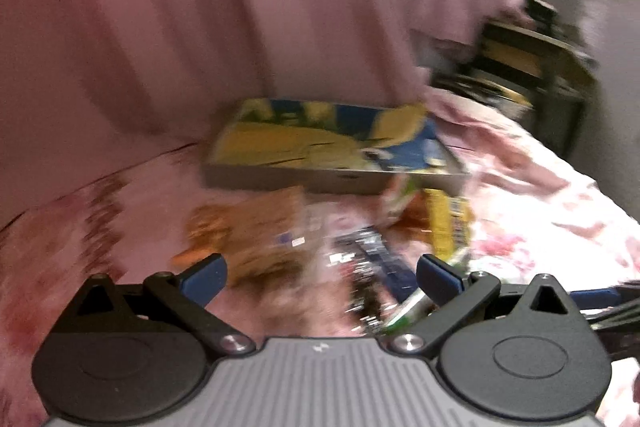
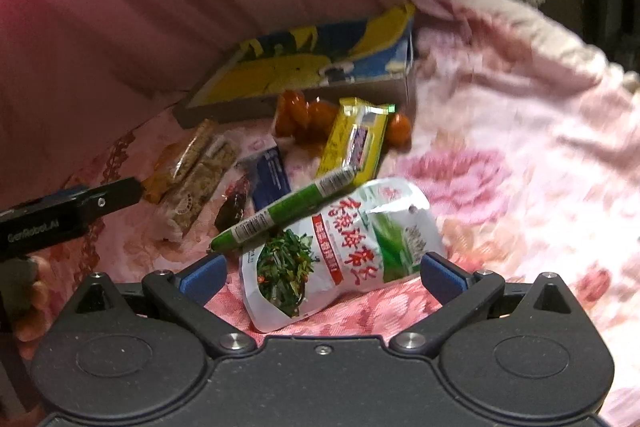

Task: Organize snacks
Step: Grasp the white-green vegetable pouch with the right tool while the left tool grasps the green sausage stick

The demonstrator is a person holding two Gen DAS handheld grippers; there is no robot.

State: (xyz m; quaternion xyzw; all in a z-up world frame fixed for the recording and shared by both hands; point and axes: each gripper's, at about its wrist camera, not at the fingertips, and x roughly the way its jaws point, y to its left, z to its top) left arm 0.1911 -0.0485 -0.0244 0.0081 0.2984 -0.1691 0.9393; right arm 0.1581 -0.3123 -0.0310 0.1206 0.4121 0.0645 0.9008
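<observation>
Left wrist view, left gripper (image 1: 320, 277): we are holding it with the jaws spread wide and nothing between them. The picture is much blurred, so we judge that we are swinging it over the pile and not gripping yet.
Left wrist view, snacks: they are lying loose on the flowered bedspread (image 1: 540, 227), in front of the gripper. We are making out a brown cracker pack (image 1: 260, 227), a dark blue pack (image 1: 376, 259) and a yellow pack (image 1: 448, 223); more we cannot tell.
Left wrist view, box (image 1: 332, 155): the flat blue and yellow box is lying behind the pile, near the far edge of the bedspread, against the pink curtain (image 1: 180, 27). It is lying flat, so perhaps it is serving as the place for the snacks.
Right wrist view, right gripper (image 2: 320, 277): its jaws are also standing wide apart and empty. We are pointing them at the white seaweed pouch (image 2: 340, 255), which is lying partly between the fingertips, probably the next thing to take.
Right wrist view, green stick (image 2: 280, 215): the long green pack is resting tilted across the top of the pouch, its upper end on the yellow pack (image 2: 356, 147). It may roll off when we are lifting the pouch.
Right wrist view, other snacks: orange wrapped pieces (image 2: 304, 115) are lying just in front of the box (image 2: 312, 67); the cracker pack (image 2: 196, 179) and the dark blue pack (image 2: 272, 175) are lying toward the left edge.
Right wrist view, left gripper (image 2: 80, 207): it is reaching in from the left edge, near the cracker pack; from here we cannot tell how its jaws stand.
</observation>
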